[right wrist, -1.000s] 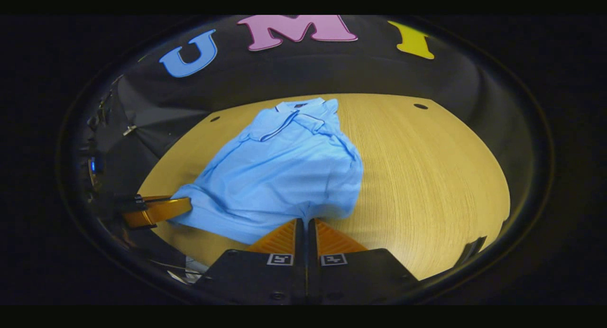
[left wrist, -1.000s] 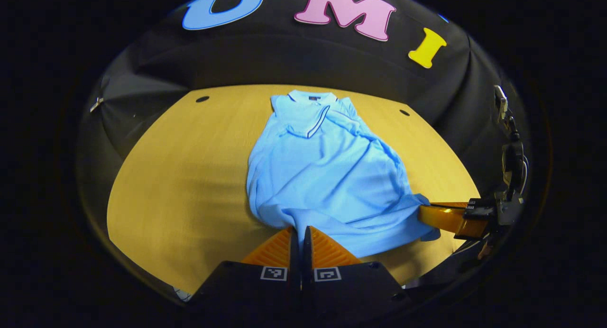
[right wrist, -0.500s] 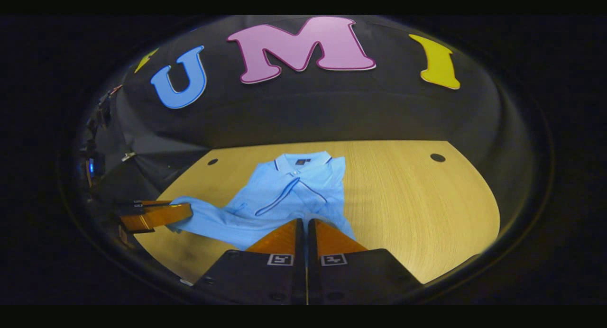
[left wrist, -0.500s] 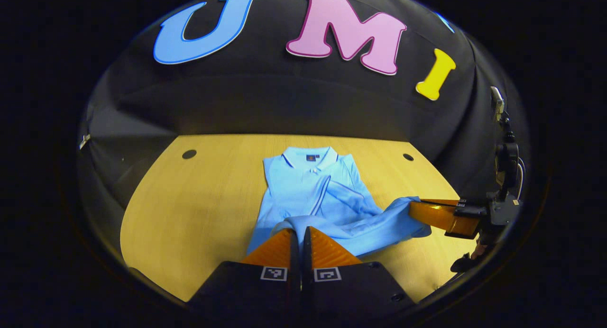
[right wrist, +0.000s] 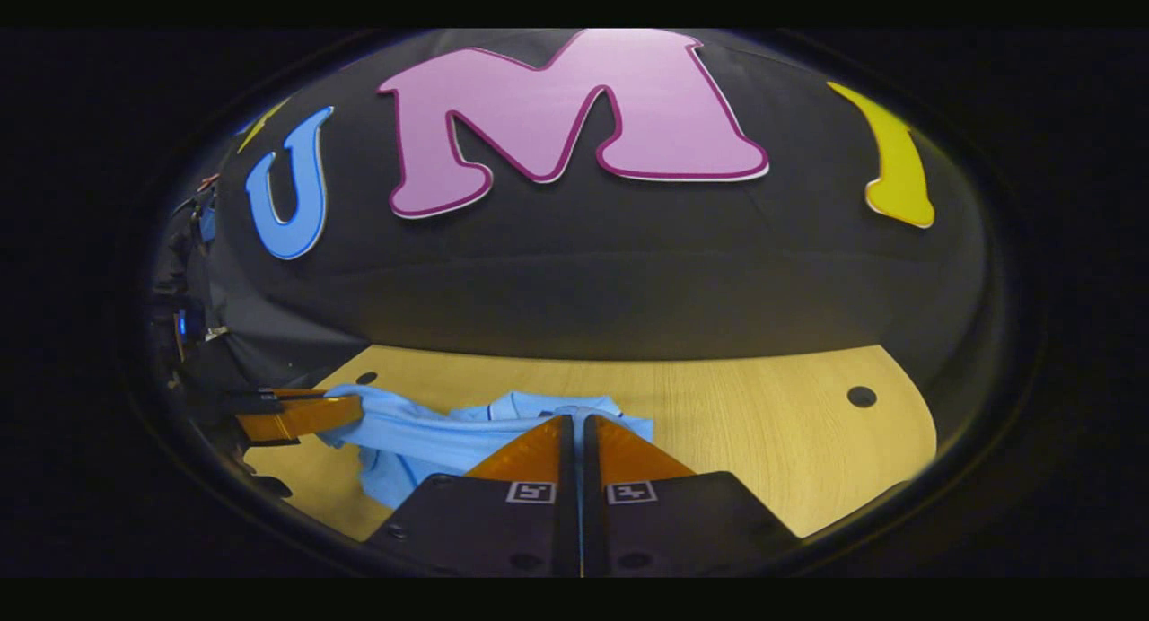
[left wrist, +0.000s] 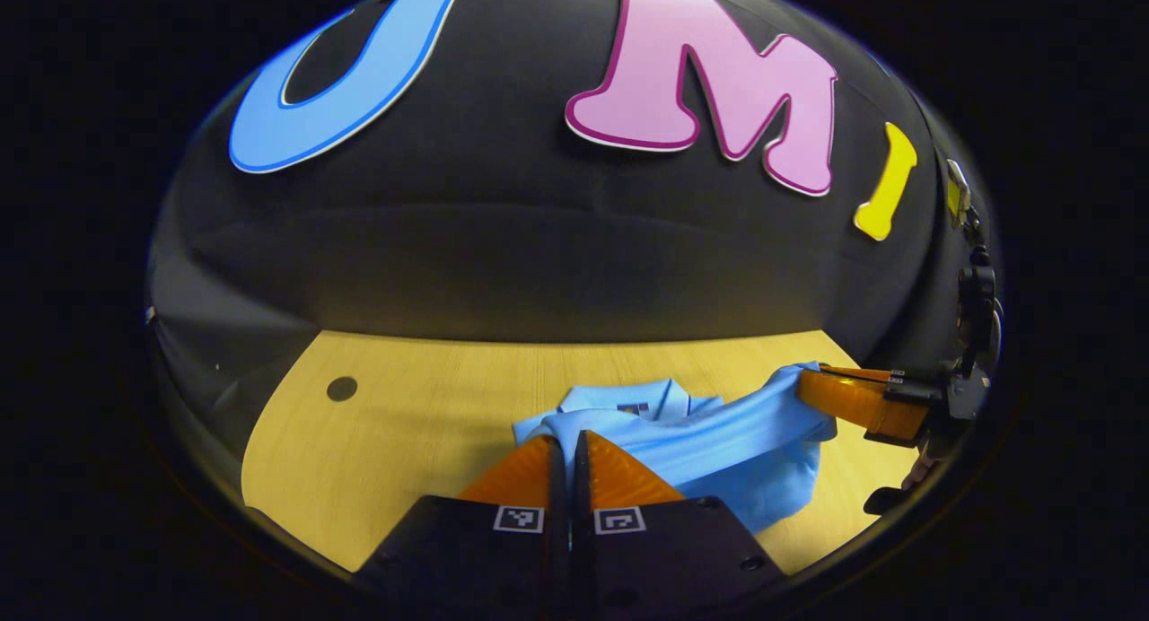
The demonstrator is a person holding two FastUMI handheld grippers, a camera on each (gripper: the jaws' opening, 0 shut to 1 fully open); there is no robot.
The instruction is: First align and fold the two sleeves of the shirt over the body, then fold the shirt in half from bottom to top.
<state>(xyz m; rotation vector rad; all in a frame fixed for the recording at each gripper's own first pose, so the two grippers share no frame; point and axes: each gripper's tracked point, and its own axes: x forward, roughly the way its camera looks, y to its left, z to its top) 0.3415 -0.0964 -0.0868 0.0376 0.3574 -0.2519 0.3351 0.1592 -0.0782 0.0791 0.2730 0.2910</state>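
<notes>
Left gripper (left wrist: pixel 569 441): fingers pressed together, a fold of shirt (left wrist: pixel 718 446) pinched between them at the tips. It also shows at the left edge of the right gripper view, closed on the cloth. Right gripper (right wrist: pixel 576 424): fingers together with cloth at the tips, apparently clamped, though the tips are partly hidden. From the left gripper view it sits far right, level, gripping the hem.

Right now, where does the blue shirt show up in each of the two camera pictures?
Left gripper view: the shirt is low, right of centre, stretched between both grippers.
Right gripper view: the shirt is low, left of centre.
Shared landmark: the shirt's collar, also at.
</notes>
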